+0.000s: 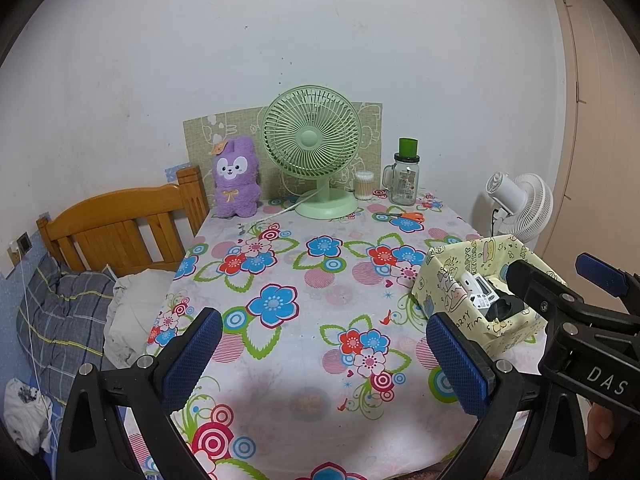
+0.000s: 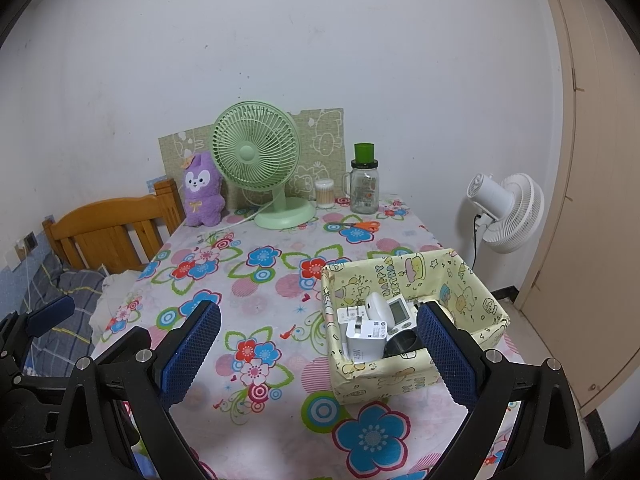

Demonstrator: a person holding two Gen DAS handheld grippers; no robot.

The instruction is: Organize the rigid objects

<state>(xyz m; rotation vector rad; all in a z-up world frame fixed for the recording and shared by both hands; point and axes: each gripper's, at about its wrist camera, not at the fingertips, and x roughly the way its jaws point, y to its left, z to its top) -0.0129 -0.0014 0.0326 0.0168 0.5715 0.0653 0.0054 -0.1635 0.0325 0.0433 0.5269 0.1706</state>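
The yellow cartoon-print box (image 2: 412, 364) sits on the flowered tablecloth (image 2: 276, 280), and everything else is placed from it. Inside lie a white charger (image 2: 362, 340), a white device with a small screen (image 2: 396, 314), and a dark round object (image 2: 404, 344), possibly a cup or lens, though it is partly hidden. The right gripper (image 2: 320, 356) hovers just in front of the box, jaws spread wide and empty, its right finger overlapping the box's near corner. The left gripper (image 1: 324, 364) hangs to the box's left, likewise wide open, holding nothing. Far behind the box stand a green fan (image 2: 256, 160), a glass jar (image 2: 364, 188) and orange scissors (image 2: 360, 226).
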